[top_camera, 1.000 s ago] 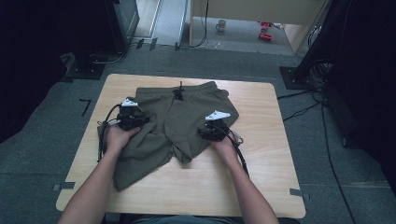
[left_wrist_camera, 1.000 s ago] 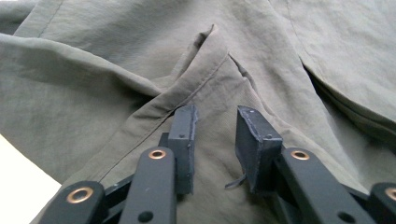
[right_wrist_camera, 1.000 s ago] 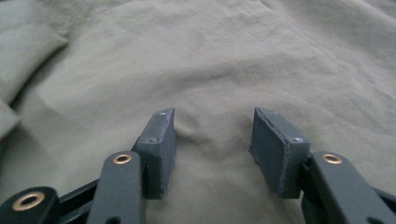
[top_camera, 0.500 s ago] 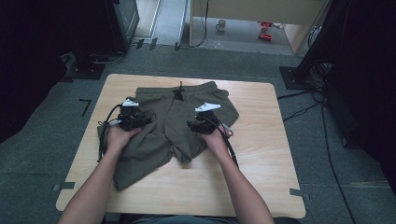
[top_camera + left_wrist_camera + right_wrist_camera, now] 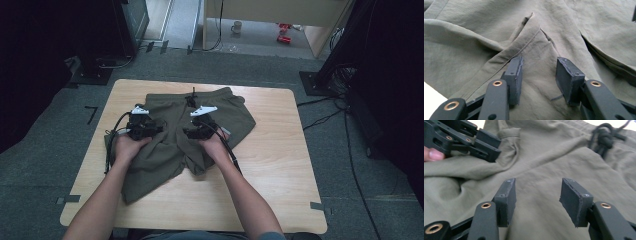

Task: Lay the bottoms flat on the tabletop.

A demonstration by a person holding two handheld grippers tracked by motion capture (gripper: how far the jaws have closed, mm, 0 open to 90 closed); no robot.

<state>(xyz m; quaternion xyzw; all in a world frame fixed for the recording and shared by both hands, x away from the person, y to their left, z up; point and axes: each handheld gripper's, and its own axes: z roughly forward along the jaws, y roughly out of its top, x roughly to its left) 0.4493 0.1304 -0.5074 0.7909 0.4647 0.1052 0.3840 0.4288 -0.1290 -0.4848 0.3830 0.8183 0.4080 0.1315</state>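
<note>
High view shows a light wooden table (image 5: 280,150) on a grey floor, and on it a pair of olive-green shorts (image 5: 175,150) lying spread, the waistband toward twelve o'clock and the legs running down toward six and seven o'clock; the cloth covers the middle and the nine o'clock half of the tabletop. A black drawstring (image 5: 191,98) sits knotted at the middle of the waistband. The person's forearms come in from six o'clock. The left gripper (image 5: 141,126) rests over the shorts at about ten o'clock of the cloth's middle, and the right gripper (image 5: 199,128) over the middle at about one o'clock, the two near each other. In the left gripper view the pads (image 5: 515,75) stand apart with a raised fold of cloth between them, not pinched; these jaws have just been opening. In the right gripper view the pads (image 5: 506,200) are likewise spread above flat cloth, holding nothing, and have just been opening too; the left gripper shows at ten o'clock there, the drawstring at one o'clock.
</note>
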